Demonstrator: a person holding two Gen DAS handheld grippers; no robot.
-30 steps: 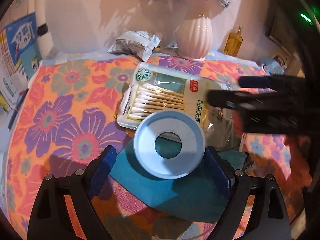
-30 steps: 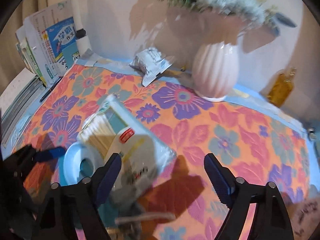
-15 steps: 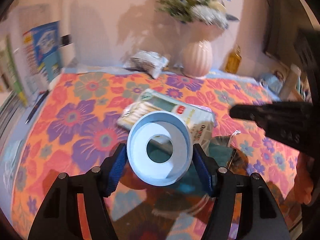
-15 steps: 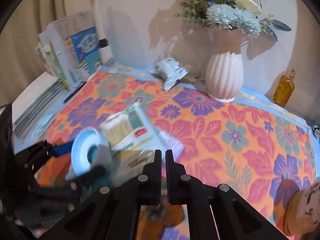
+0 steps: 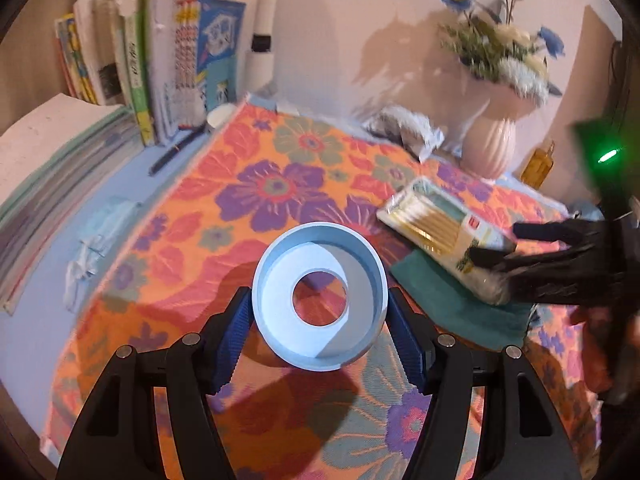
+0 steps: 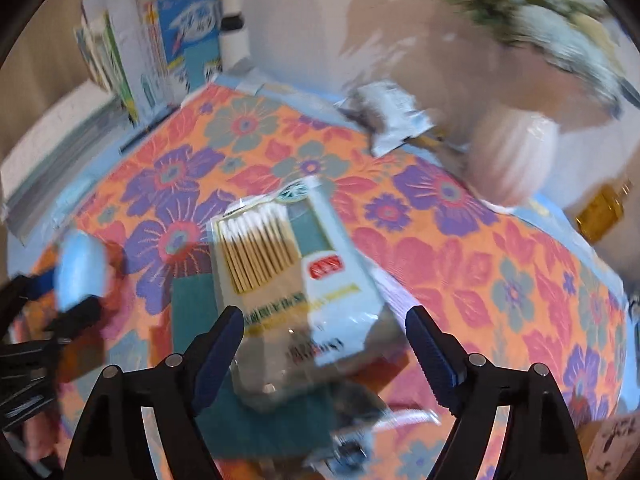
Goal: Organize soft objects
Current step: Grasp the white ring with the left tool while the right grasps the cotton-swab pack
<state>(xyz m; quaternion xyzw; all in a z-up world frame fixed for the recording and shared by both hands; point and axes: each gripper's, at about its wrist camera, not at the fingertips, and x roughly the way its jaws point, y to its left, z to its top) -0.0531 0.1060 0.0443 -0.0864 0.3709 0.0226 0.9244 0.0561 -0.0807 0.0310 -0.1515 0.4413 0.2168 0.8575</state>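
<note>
Clamping a pale blue tape roll [image 5: 320, 304] between its blue pads [image 5: 234, 336], the left gripper [image 5: 320, 332] held it lifted above the flowered cloth [image 5: 256, 196], the roll's open centre facing the camera and its shadow falling on the cloth below. In the right wrist view that same roll [image 6: 80, 272] showed as a blurred blue shape at the left edge, pinched by the dark fingers of the left tool.

The right gripper [image 6: 324, 356] had its fingers spread wide, one on either side of the near end of a plastic bag of cotton swabs [image 6: 288, 276]; whether the pads touched the bag could not be told through the blur. The bag lay partly on a teal cloth [image 6: 192, 300] and partly on the flowered cloth, its swab heads pointing away from the right gripper. Seen from the left wrist, the bag [image 5: 440, 220] sat to the right of the roll, with the teal cloth [image 5: 452, 304] beneath its near end and the right gripper [image 5: 508, 248] reaching in from the right edge.

At the back stood a ribbed pink vase [image 5: 492, 136] of flowers, a crumpled white packet [image 5: 404, 128] beside it, an amber bottle [image 5: 540, 164] to its right, and a row of books [image 5: 136, 64] on the left
</note>
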